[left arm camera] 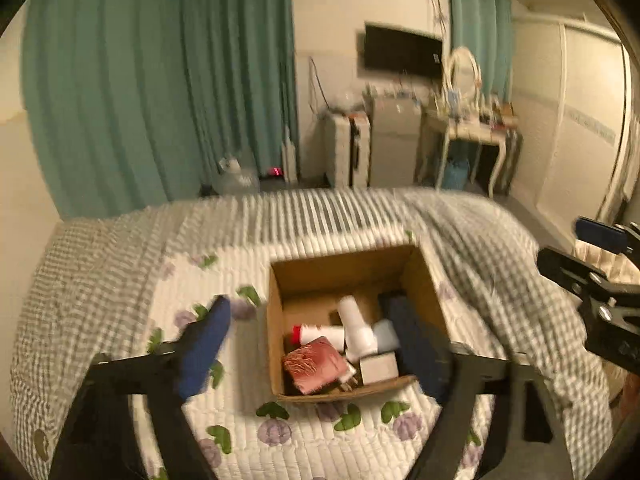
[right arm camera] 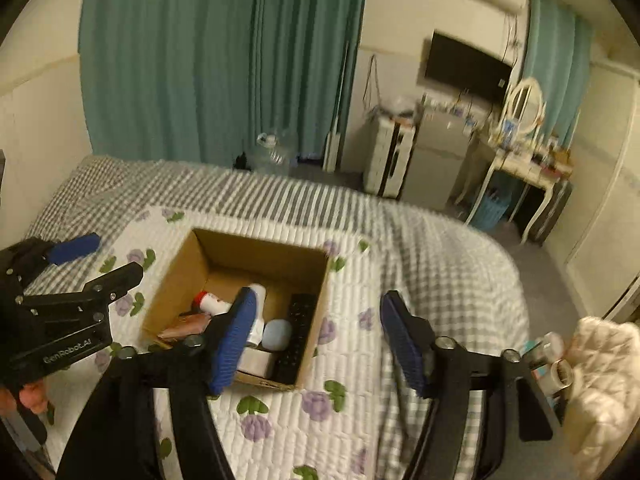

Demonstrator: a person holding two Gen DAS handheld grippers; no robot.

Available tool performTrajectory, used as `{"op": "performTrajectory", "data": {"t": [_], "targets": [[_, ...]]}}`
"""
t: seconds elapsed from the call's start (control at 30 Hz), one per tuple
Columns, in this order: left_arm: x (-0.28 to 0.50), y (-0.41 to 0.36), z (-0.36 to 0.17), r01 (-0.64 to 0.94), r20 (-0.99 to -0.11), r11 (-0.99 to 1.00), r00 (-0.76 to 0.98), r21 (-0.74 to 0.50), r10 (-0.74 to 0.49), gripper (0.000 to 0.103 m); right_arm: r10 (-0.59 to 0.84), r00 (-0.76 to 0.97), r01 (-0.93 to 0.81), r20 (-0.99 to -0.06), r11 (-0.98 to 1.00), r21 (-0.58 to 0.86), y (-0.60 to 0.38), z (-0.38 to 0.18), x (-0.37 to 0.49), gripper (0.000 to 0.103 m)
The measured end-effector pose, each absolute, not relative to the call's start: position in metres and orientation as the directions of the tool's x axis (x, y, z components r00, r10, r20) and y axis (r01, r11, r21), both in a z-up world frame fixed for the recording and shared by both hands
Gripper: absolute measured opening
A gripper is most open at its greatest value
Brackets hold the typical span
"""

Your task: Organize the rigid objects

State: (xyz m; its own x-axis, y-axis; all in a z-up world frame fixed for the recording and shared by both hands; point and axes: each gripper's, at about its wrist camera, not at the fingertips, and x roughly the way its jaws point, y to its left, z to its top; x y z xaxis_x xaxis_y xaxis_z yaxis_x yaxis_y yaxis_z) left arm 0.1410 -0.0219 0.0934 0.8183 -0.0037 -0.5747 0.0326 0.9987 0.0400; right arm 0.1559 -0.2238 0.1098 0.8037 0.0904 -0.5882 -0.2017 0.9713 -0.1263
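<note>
A: On the bed, where is the open brown cardboard box (left arm camera: 352, 276) relative to the jaws?

B: In the left wrist view it sits between and just beyond the left gripper (left arm camera: 316, 344), whose jaws are spread wide and hold nothing. The right gripper (right arm camera: 320, 340) has jaws wide too, empty; the box lies ahead and to its left, one blue pad overlapping the box's near wall.

A: Room around the edges?

B: The box stands on the white quilted bedspread with purple flowers (right arm camera: 316, 404), bare quilt on every side. The grey checked blanket (right arm camera: 440, 248) runs beyond and to the right, up to the bed's edge.

A: What's inside, counted?

B: One white bottle with a red cap (left arm camera: 320, 334), one white cylindrical bottle (left arm camera: 354, 330), one pink-red packet (left arm camera: 314, 366), one small white block (left arm camera: 378, 368), one pale blue rounded thing (right arm camera: 277, 334), one black remote control (right arm camera: 296, 336). All lie against the near half of the floor, touching one another.
</note>
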Motion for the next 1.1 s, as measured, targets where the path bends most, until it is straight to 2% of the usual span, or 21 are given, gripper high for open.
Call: {"op": "performTrajectory", "data": {"t": [0.03,0.1,0.27,0.43,0.57,0.7,0.8,0.87,1.1], "targets": [[0.134,-0.021,0.101,0.025,-0.553,0.999,0.833,0.037,0.0,0.102,0.076,0.827,-0.186,-0.556,0.972,-0.144,-0.224,0.123,0.142,0.078],[0.114,-0.018,0.122,0.013,-0.496,0.999,0.868,0.032,0.005,0.103,0.071,0.86,-0.172,-0.505,0.972,-0.157,-0.225,0.143,0.119,0.09],[0.08,-0.014,0.147,0.017,-0.431,0.999,0.902,0.048,0.006,0.103,0.057,0.908,-0.132,-0.415,0.979,-0.154,-0.228,0.174,0.075,0.103],[0.055,-0.005,0.138,0.0,-0.384,0.998,0.923,0.057,0.023,0.103,0.091,0.919,-0.126,-0.384,0.99,-0.065,-0.234,0.172,0.051,0.103],[0.046,0.008,0.109,-0.048,-0.343,0.997,0.937,0.068,0.069,0.103,0.136,0.927,-0.154,-0.35,0.988,-0.024,-0.228,0.148,0.049,0.103],[0.058,0.016,0.069,-0.082,-0.385,0.994,0.917,0.069,0.102,0.103,0.129,0.925,-0.158,-0.356,0.986,-0.052,-0.214,0.108,0.063,0.103],[0.055,0.017,0.039,-0.101,-0.385,0.992,0.915,0.071,0.121,0.103,0.124,0.923,-0.151,-0.364,0.988,-0.045,-0.208,0.07,0.067,0.103],[0.057,0.018,0.02,-0.102,-0.422,0.993,0.899,0.053,0.115,0.103,0.124,0.922,-0.147,-0.366,0.988,-0.036,-0.207,0.051,0.067,0.103],[0.059,0.018,-0.007,-0.074,-0.46,0.996,0.884,0.044,0.086,0.103,0.092,0.929,-0.127,-0.36,0.989,-0.073,-0.202,0.008,0.066,0.103]]}}
